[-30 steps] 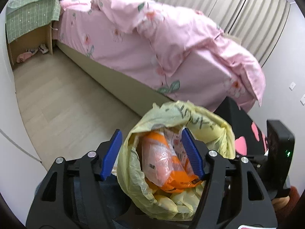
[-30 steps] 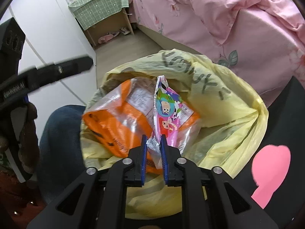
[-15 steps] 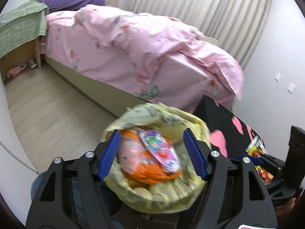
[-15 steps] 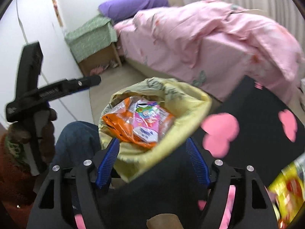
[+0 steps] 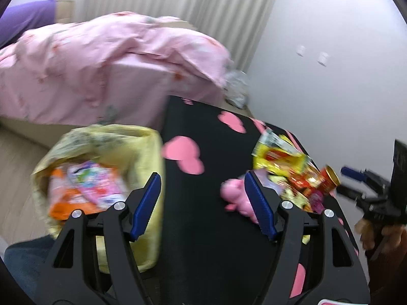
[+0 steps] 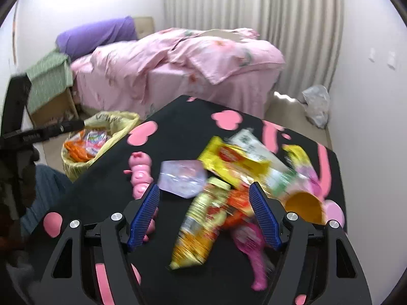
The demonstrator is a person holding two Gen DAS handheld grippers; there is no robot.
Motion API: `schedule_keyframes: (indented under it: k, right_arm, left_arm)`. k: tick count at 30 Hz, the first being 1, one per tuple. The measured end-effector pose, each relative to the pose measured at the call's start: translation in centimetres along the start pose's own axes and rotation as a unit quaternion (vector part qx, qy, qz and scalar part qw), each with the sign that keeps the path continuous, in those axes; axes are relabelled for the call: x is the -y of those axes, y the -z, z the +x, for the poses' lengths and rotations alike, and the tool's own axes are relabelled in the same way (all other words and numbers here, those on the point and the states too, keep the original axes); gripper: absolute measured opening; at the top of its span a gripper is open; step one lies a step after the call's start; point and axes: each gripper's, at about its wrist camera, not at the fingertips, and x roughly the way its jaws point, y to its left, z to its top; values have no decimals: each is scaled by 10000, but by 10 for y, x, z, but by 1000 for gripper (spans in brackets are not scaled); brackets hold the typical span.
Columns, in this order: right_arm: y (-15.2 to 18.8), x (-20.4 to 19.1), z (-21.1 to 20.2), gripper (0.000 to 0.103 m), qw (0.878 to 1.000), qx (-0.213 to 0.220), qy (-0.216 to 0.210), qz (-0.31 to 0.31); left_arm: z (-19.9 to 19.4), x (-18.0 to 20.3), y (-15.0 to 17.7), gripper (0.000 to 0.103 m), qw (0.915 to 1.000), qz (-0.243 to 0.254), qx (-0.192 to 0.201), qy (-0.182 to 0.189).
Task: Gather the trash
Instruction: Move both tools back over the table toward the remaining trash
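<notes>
Here – table edge [image 6: 106,152] beside bag [image 6: 76,167]

Black pink-heart table [image 6: 193,117], snack wrappers [image 6: 236,162], pink toy [image 6: 140,172]

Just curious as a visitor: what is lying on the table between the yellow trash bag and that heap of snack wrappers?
In the right wrist view, only a pink toy pig lies between the yellow trash bag and the snack wrappers; the rest is bare black tablecloth.

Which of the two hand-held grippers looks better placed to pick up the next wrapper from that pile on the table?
Probably the right hand-held gripper: its open jaws hang directly over the wrapper pile. The left hand-held gripper sits between the yellow trash bag and the pile, over bare black tablecloth.
</notes>
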Motion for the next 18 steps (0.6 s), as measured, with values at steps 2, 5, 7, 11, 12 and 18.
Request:
schedule_keyframes:
  k: [2,5,7,11,12,18]
  right_arm:
    - [9,23,-15,69,9993,204,241,179]
    - [23,52,-25,69,9969,328,507,508]
    - [35,66,-24,69,9947,302,653,732]
    - [58,70,-19,69,9932,233,719,884]
    - [63,71,-17,69,9924,231,782,927]
    - [83,83,-13,69,9853,281,867,1443]
  left_arm:
    - [12,21,0,65,9994,188,-144,241]
    - [31,45,5,65,9976,356,-362,475]
    - [45,62,11,65,9955,492,-570,581]
    - [66,97,27,65,9889,837,-898,835]
    - [70,105,30,65,9869,917,-971,899]
    - [102,139,34,65,9769,1059,-1379,1241]
